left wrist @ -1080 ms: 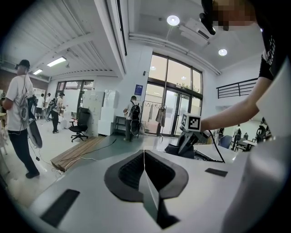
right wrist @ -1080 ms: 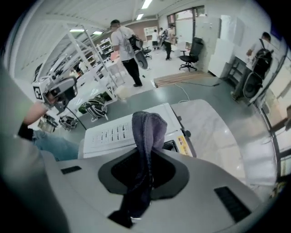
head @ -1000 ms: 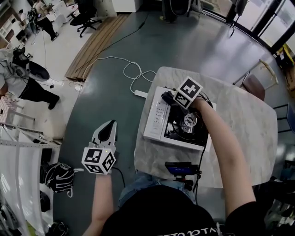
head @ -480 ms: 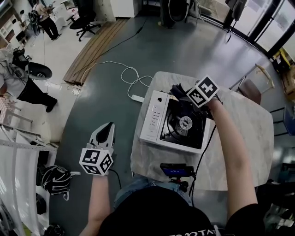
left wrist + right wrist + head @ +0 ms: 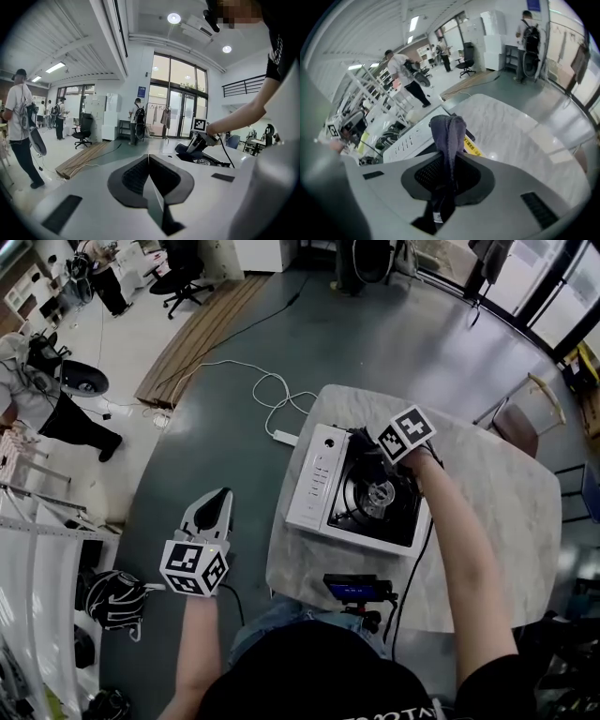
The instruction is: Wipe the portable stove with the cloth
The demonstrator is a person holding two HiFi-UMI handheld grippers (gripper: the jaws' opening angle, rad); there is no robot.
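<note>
The portable stove is white with a black top and burner, and stands on the marble table. My right gripper hovers at the stove's far edge, shut on a dark grey cloth. In the right gripper view the cloth hangs folded out of the closed jaws of the gripper, above the stove's white knob panel. My left gripper is held left of the table over the floor, shut and empty. From the left gripper view the right gripper shows over the stove.
A small screen on a stand sits at the table's near edge. A white power strip and its cable lie on the floor beyond the table. A chair stands at the far right. A black bag lies at lower left; people stand at far left.
My right gripper with the cloth swept to the right along the stove's far edge, then came back leftward. The left gripper stayed where it was.
</note>
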